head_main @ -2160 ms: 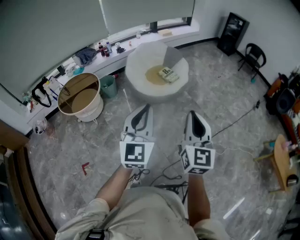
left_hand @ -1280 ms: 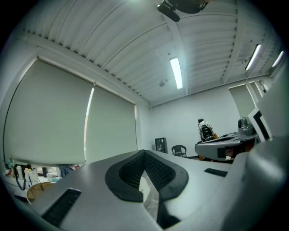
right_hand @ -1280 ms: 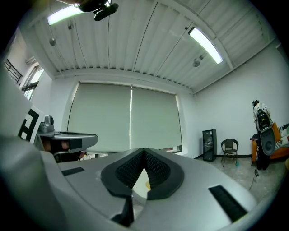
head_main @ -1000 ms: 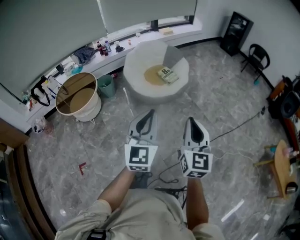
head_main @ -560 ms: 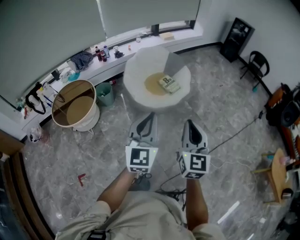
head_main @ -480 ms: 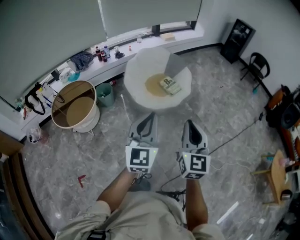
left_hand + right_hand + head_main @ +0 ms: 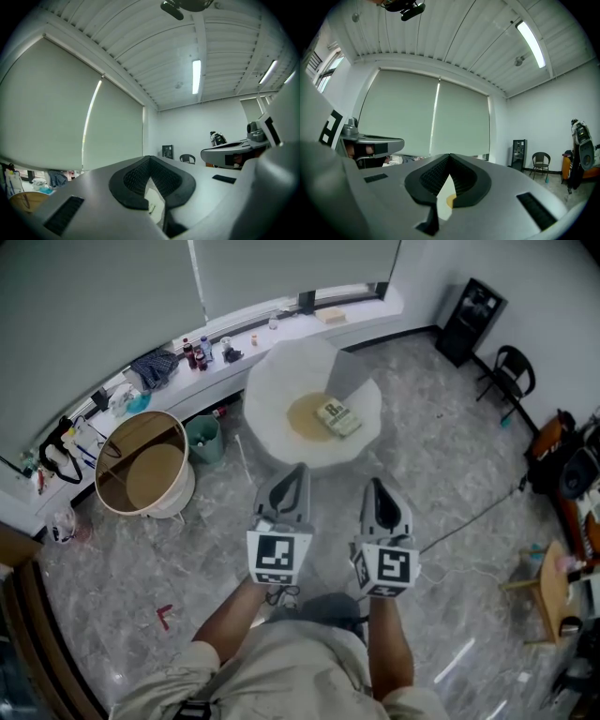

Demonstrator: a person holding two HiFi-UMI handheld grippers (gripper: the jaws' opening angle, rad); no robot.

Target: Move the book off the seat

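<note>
Closer than two seconds ago, the round white seat (image 7: 267, 395) and the book (image 7: 337, 418) sit lower in the head view, and the wood-rimmed tub (image 7: 145, 465) has slid toward the left edge. Both grippers remain shut and side by side, as before.

From the head camera, the book lies on the tan cushion (image 7: 305, 416) at the seat's middle, on the cushion's right part. The left gripper (image 7: 292, 470) and right gripper (image 7: 378, 484) are held over the grey floor on the near side of the seat, apart from it, tips toward it. The tub stands left of the seat, with a green bucket (image 7: 202, 439) between the two. A black chair (image 7: 506, 376) stands well to the seat's right.

The left gripper view shows its jaws closed, dark pads meeting in a point with nothing between them. A sliver of the white seat shows below them.

The right gripper view shows the same closed, empty jaws. A strip of white seat and tan cushion is visible beneath the pads, and the black chair is far to the right of the seat.
</note>
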